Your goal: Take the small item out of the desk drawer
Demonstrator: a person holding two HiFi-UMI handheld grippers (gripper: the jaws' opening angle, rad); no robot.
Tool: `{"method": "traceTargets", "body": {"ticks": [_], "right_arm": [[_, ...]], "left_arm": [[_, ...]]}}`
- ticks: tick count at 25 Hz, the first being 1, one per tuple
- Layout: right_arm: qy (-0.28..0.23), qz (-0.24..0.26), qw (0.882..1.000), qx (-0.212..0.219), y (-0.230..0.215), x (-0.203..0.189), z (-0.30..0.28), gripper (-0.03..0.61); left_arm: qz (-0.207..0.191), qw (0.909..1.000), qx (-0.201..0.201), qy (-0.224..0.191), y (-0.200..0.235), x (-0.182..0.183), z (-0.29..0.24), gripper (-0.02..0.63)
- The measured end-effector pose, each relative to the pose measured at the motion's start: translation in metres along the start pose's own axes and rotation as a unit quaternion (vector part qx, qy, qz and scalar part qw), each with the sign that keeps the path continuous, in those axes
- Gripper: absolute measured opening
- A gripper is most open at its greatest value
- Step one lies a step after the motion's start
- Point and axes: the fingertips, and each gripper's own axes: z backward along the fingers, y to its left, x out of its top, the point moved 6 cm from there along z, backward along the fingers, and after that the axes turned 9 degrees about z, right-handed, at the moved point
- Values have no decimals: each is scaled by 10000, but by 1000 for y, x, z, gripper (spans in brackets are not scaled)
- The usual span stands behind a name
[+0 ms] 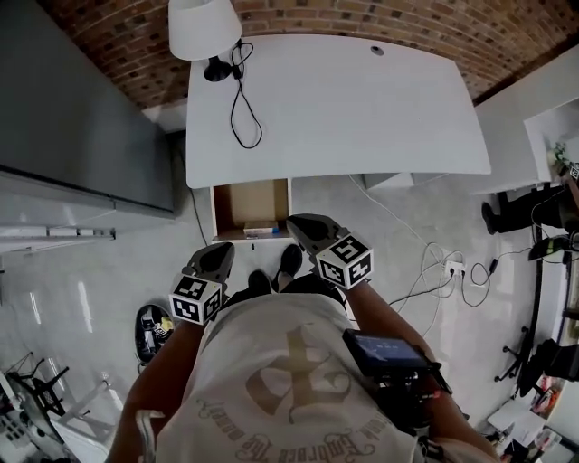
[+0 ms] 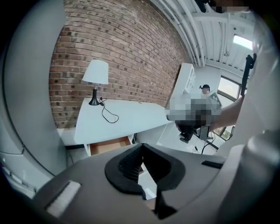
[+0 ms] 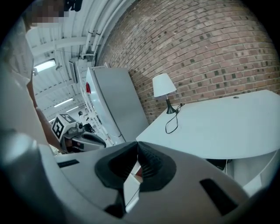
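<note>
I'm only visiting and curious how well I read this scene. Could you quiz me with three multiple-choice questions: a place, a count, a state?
1. Where on the white desk does the white-shaded table lamp stand? A far left corner; B middle; C right edge.
2. How many wood-bottomed drawers stand open under the desk? A none; B one; C three.
3. How are the left gripper's jaws? A wide open; B shut, empty; C gripping the lamp.
Answers: 1 A, it stands at that corner. 2 B, one is pulled out below the desk's left side. 3 B, they meet with nothing between.
</note>
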Motion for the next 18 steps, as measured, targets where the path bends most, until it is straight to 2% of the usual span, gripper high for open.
{"method": "traceTargets", "body": {"ticks": [11,18], "right_arm": [[-30,-379,9989,261,-48,-18,-12,6],[79,-568,9982,183,-50,-30,-10,6]], "left_arm": [[-392,9975,130,566,-4,20,-39,6],[-563,9933,70,1010,4,16,-52,6]]}}
